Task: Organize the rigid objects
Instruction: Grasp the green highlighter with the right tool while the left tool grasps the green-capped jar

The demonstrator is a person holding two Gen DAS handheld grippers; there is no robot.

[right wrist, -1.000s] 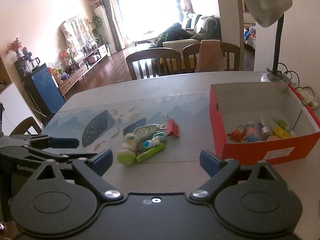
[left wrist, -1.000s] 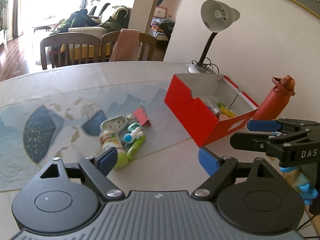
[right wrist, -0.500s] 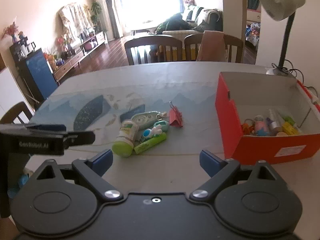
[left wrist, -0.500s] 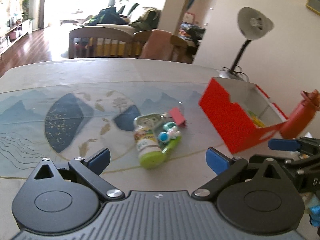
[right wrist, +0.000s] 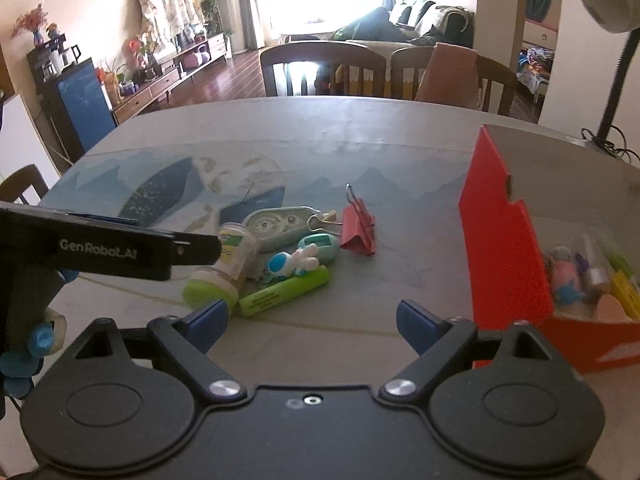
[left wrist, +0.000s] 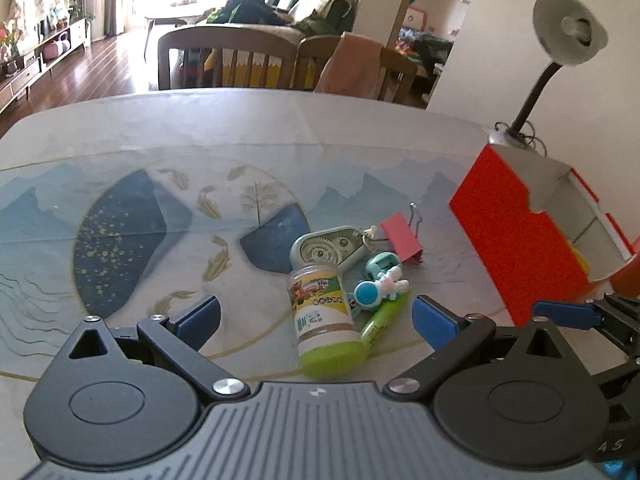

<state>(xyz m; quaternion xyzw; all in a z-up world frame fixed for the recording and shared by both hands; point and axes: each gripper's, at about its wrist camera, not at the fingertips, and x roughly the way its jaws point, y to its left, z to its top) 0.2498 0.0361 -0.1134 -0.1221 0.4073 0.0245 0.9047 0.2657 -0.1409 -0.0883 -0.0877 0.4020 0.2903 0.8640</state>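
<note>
While both tilt downward, left gripper [left wrist: 316, 314] jaws straddle the bottle [left wrist: 324, 316].

From my remote seat, the grey desk [left wrist: 280, 120] fills the foreground, partly covered by a mat [left wrist: 120, 220] printed with blue mountains, fish and a tree. A grey gooseneck lamp [left wrist: 568, 36] stands at the desk's far right corner against a cream wall, its cable coiled at the base. Two wooden chairs [right wrist: 324, 68] are drawn up at the far edge; a pink cloth [right wrist: 452, 76] hangs over the back of the right one. Beyond them I see a sofa [right wrist: 424, 16] piled with dark clothing before a sunlit window, a low wooden sideboard [right wrist: 168, 80] crowded with plants, and a blue cabinet [right wrist: 80, 100].
</note>
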